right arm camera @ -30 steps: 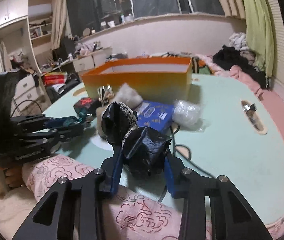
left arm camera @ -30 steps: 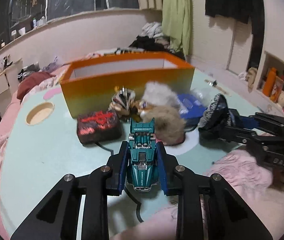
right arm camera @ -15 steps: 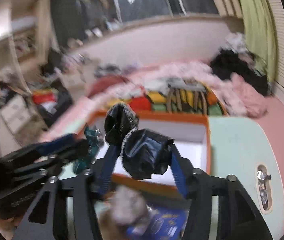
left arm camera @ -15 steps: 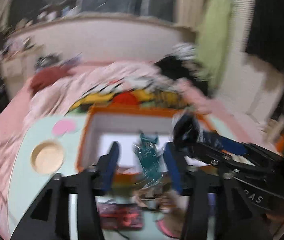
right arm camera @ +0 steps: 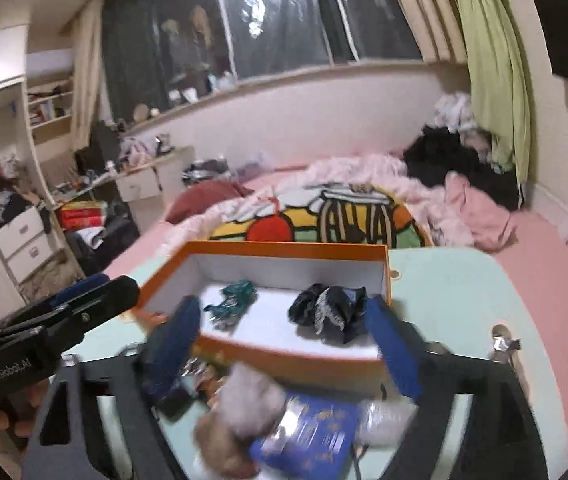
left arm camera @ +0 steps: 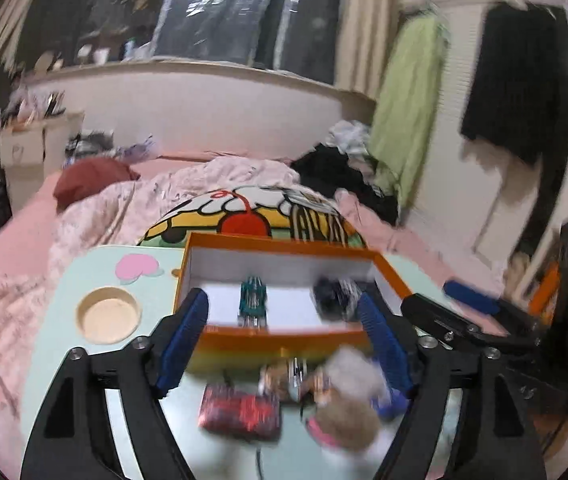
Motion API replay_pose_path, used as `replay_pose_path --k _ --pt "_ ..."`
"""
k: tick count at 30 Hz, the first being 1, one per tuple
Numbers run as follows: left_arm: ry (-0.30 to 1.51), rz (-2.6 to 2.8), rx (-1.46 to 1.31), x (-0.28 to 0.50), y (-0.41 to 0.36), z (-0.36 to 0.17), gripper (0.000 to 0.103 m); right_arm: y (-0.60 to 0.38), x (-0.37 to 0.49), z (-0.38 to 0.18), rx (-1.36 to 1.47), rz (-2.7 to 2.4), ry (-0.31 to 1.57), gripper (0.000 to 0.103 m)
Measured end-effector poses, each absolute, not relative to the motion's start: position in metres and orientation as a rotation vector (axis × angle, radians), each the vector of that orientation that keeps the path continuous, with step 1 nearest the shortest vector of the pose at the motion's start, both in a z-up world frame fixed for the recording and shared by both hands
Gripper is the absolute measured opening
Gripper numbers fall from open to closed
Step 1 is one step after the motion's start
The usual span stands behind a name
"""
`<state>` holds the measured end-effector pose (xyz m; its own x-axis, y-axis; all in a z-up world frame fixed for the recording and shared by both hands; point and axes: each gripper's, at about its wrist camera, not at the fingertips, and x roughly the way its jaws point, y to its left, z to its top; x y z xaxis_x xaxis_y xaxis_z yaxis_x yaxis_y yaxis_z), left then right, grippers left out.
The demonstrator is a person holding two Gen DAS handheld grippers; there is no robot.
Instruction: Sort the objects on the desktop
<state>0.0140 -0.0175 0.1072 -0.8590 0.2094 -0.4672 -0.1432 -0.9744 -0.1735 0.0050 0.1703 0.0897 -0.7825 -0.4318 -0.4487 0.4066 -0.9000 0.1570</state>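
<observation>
Looking from my left gripper [left arm camera: 284, 334], I see its blue-padded fingers spread wide with nothing between them, held above the near wall of the orange box [left arm camera: 284, 338] on the pale green table [left arm camera: 63, 292]. Farthest left on that table is a round wooden recess [left arm camera: 108, 314], and just beyond it a pink heart shape [left arm camera: 137, 267]. Inside the box, on its white floor, the teal toy car [left arm camera: 252, 303] lies left of centre, and the crumpled black cloth [left arm camera: 334, 294] lies toward the right end, apart from the car. In front of the box I make out a red-and-black pouch [left arm camera: 239, 411], a fluffy beige toy [left arm camera: 344, 420], and in the right wrist view a blue card pack [right arm camera: 308, 440], all blurred. My right gripper [right arm camera: 284, 350] is likewise spread open and empty, hanging over the box's near edge, with the cloth [right arm camera: 330, 312] resting beyond it.
</observation>
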Motion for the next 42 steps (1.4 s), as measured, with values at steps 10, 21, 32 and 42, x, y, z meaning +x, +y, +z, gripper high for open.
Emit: replay_pose_path --k 10,21,32,42 --pt "0.071 2.814 -1.085 0.061 0.001 0.023 0.08 0.187 0.06 0.018 0.995 -2.554 0.109 0.093" --pt "0.094 2.841 -1.122 0.052 0.008 0.025 0.095 0.192 0.05 -0.003 1.077 -2.511 0.113 0.103" --pt "0.095 2.842 -1.118 0.049 0.008 0.018 0.095 0.188 0.047 -0.007 1.056 -2.517 0.151 0.103" --pt "0.096 2.842 -1.117 0.049 0.008 0.016 0.095 0.19 0.045 -0.007 1.048 -2.517 0.147 0.103"
